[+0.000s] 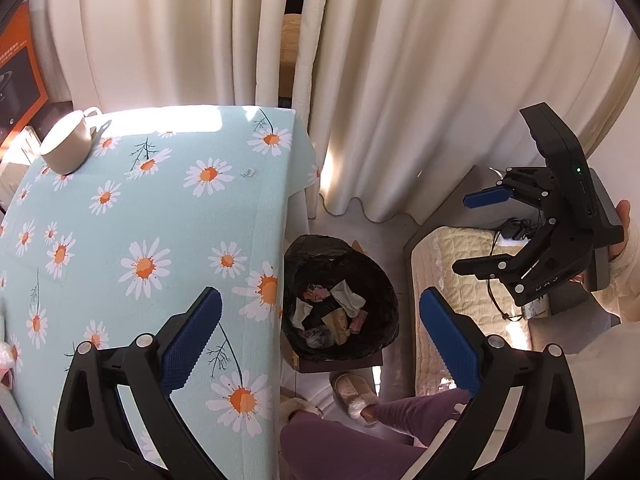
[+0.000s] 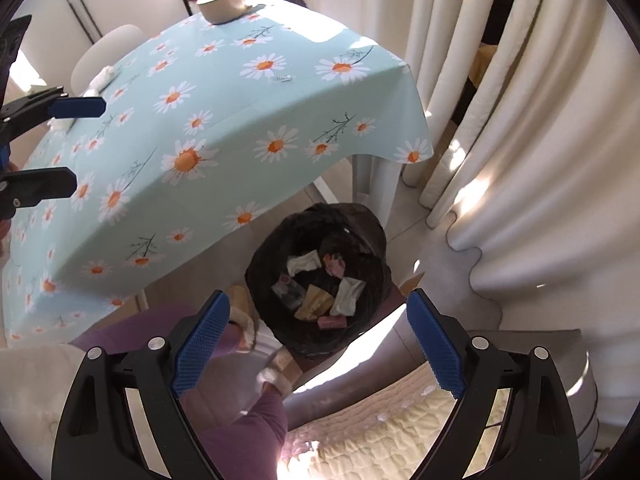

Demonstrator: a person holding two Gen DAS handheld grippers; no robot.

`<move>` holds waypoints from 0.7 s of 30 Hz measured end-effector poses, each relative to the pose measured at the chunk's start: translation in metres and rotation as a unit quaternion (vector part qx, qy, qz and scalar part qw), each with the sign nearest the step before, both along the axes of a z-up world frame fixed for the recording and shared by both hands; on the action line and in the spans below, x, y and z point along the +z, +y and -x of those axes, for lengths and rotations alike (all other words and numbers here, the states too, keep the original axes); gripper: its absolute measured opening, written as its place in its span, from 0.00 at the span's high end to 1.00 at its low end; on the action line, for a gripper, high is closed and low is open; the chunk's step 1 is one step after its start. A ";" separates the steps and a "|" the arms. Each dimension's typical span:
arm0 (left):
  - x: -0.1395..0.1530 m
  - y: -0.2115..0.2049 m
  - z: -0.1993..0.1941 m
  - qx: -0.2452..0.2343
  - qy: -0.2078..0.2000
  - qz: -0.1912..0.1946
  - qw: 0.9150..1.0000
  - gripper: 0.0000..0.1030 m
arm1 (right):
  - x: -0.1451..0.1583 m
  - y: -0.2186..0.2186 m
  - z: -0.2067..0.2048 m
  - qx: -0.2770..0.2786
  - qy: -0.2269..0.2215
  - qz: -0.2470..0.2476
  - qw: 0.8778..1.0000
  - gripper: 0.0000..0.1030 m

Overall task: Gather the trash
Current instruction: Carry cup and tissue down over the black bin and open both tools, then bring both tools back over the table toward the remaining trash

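A bin lined with a black bag point(image 1: 372, 280) point(image 2: 276, 244) stands on the floor beside the table and holds several crumpled papers and wrappers point(image 1: 340, 312) point(image 2: 320, 292). My left gripper point(image 1: 320, 320) is open and empty, over the table's edge and the bin. My right gripper point(image 2: 318, 332) is open and empty above the bin; it also shows in the left wrist view point(image 1: 476, 232). The left gripper shows at the left of the right wrist view point(image 2: 86, 144). A tiny scrap point(image 1: 247, 173) point(image 2: 283, 78) lies on the daisy tablecloth point(image 1: 160, 208) point(image 2: 240, 128). White crumpled tissue point(image 2: 105, 76) lies at the table's far side.
A beige cup point(image 1: 68, 144) point(image 2: 224, 2) stands at the table's far corner. Cream curtains point(image 1: 400, 60) point(image 2: 520, 120) hang behind. A cushioned seat point(image 1: 452, 276) point(image 2: 380, 432) is right of the bin. The person's legs and slippers point(image 1: 352, 392) are near the bin.
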State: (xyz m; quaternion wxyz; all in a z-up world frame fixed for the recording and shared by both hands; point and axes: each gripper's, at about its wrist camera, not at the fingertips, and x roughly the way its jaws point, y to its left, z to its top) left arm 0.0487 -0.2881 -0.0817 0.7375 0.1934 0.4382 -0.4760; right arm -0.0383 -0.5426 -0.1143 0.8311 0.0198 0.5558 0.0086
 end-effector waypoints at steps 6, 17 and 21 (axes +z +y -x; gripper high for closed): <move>0.007 0.031 -0.009 0.054 -0.010 -0.001 0.998 0.06 | 0.011 0.013 -0.009 0.026 -0.005 0.012 1.000 0.17; 0.011 0.110 -0.029 0.171 -0.017 -0.002 0.985 0.06 | 0.032 0.040 -0.055 0.063 -0.025 0.004 0.998 0.17; 0.013 0.144 -0.036 0.216 -0.022 -0.001 0.976 0.06 | 0.040 0.070 -0.082 0.109 -0.030 0.009 0.994 0.17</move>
